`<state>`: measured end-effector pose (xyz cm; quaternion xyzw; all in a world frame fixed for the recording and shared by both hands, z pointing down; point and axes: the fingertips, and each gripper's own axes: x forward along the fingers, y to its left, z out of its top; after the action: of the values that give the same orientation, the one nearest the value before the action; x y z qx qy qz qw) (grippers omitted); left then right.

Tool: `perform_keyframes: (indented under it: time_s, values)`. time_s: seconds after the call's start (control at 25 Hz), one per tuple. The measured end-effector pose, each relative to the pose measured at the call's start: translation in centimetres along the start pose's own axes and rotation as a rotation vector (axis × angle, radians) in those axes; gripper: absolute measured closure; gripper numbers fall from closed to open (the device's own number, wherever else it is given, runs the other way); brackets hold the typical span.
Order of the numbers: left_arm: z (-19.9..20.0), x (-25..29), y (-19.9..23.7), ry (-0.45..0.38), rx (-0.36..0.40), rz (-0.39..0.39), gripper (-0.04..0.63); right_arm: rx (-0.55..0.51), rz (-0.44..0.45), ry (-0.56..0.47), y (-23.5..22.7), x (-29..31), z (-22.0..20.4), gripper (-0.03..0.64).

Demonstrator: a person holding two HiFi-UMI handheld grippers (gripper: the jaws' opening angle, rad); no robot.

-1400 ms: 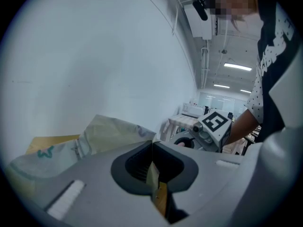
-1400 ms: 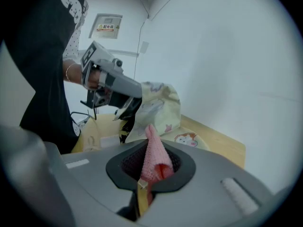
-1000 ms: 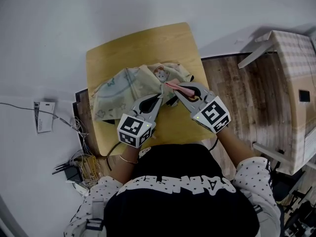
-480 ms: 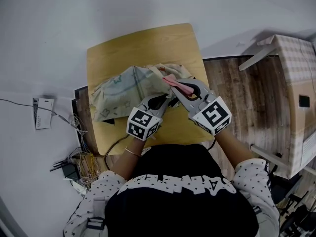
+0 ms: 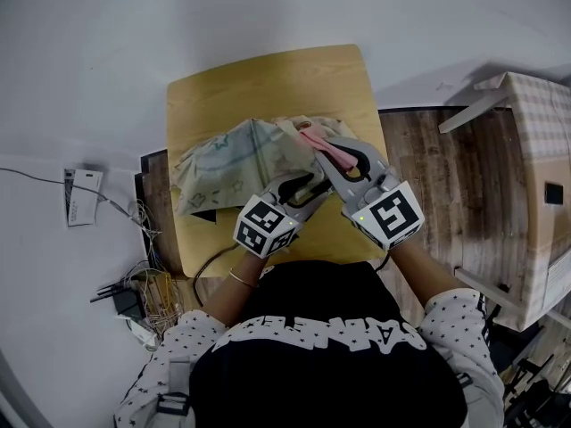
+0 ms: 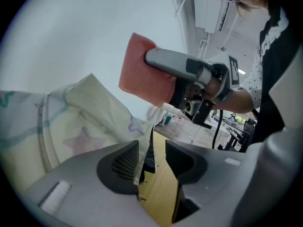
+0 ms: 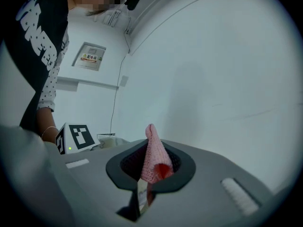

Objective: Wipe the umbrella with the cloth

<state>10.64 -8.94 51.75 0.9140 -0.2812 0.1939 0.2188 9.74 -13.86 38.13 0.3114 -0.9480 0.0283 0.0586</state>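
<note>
The umbrella (image 5: 236, 163) lies folded flat on the wooden surface (image 5: 268, 78). It is soft and pale, with stars on it. Its long side runs from left to right, and most of it lies to the left of both my claws and a bit farther away. Only its right end reaches the place where my claws meet. My right claw (image 5: 328, 154) is shut tight on the pink cloth (image 5: 326, 150), and a folded bit of the cloth sticks up out of the jaws. In the left gripper view the cloth (image 6: 142, 74) hangs in the air above the umbrella's right end, and I see bare wall between the two, so I think it is not touching yet. To wipe, I think the cloth has to come down onto the umbrella and then slide left along the long side. The right claw is the one closer to that job, since it has the cloth and sits right over the end. My left claw (image 5: 310, 185) is just beside it, on the near side, low over the same end of the umbrella. Its jaws have just been opening and now stand partly apart. A thin edge of the umbrella is between them. It leans on the left pad, but there is a clear gap to the other pad, and I can see the yellow surface through it. So the left claw is not squeezing anything. If the umbrella slides when I wipe, this claw is the one close enough to hold it down.
</note>
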Motion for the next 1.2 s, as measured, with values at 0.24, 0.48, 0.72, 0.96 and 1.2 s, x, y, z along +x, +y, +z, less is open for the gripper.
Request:
perform_keyframes:
  time_s: [0.24, 0.48, 0.72, 0.96, 1.2]
  values:
    - [1.2, -2.9, -0.5, -0.062, 0.034, -0.025, 0.410, -0.006, 0.008, -0.055, 0.9, 1.6, 2.5, 0.584]
    - [1.7, -5.9, -0.3, -0.098, 0.035, -0.039, 0.407, -0.015, 0.014, -0.078, 1.8, 2.8, 3.7, 0.584]
    - [1.4, -8.7, 0.4, -0.109, 0.041, -0.035, 0.407, -0.024, -0.013, -0.132, 2.2, 3.8, 6.6, 0.584]
    - [0.8, -10.2, 1.0, -0.107, 0.053, -0.053, 0.407, -0.029, 0.039, -0.205, 5.1, 6.0, 10.5, 0.584]
    - [0.2, -10.5, 1.1, -0.101, 0.077, -0.090, 0.407, 0.010, 0.233, -0.262, 11.7, 10.3, 13.5, 0.584]
